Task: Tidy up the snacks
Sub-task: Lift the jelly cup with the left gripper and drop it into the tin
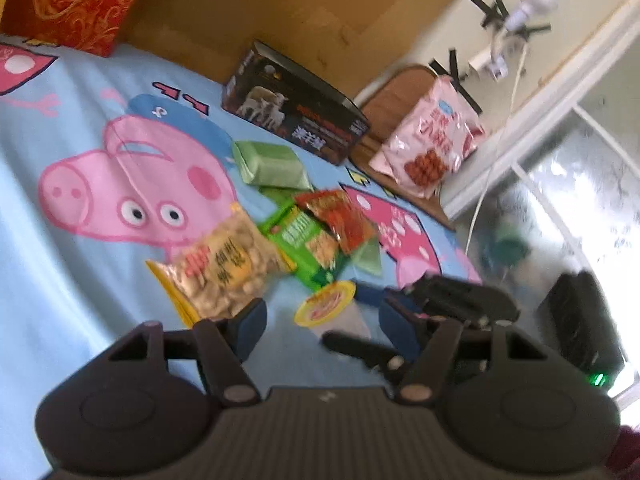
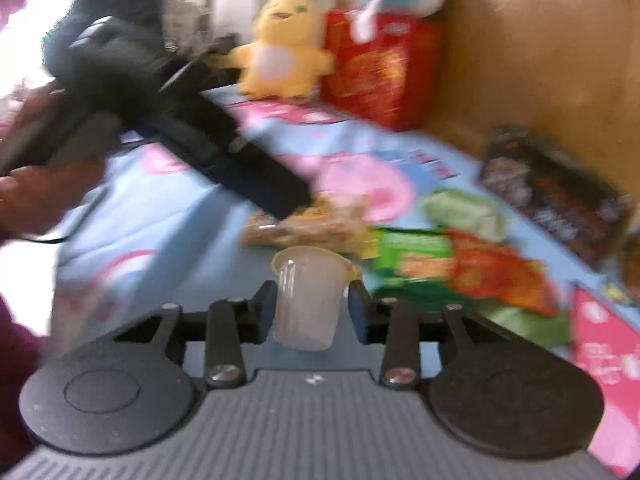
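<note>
Two claws: both are dark plastic with flat blue pads, and each tilts downward over a bed.
Left claw (image 1: 322, 308): its fingers stand well apart with nothing between them. It points at the pile of snacks.
Left hand (image 2: 40, 188): seen from the right wrist camera, it is wrapped around the left claw's handle, at the left over the bed.
Right claw (image 2: 312, 304): it straddles a small cup. One pad (image 2: 266, 312) lies against the cup's side, and a thin gap shows at the other, so the grip looks loose, though the frame is blurred.
Cup (image 2: 306, 280): cloudy, ribbed plastic, tapering toward its base. It has a round yellow foil lid (image 1: 326, 304) and sits at the near edge of the snack pile.
Bed sheet (image 1: 80, 260): soft pale blue cloth printed with a large pink cartoon pig.
Peanut bag (image 1: 224, 268): clear and crinkly with a yellow edge, full of pale nuts, lying flat.
Green packet (image 1: 308, 248): glossy, beside the peanut bag and partly under a red packet (image 1: 340, 216).
Pale green packet (image 1: 272, 162): matt and pillow-shaped, just beyond the pile.
Dark box (image 1: 296, 108): long printed cardboard, standing at the far edge of the bed. I cannot tell what it holds.
Pink bag (image 1: 432, 140): puffy, leaning on a brown seat (image 1: 396, 92) beside the bed.
Headboard end: a yellow plush chick (image 2: 286, 48) stands next to a red, gold-patterned cushion (image 2: 380, 68).
</note>
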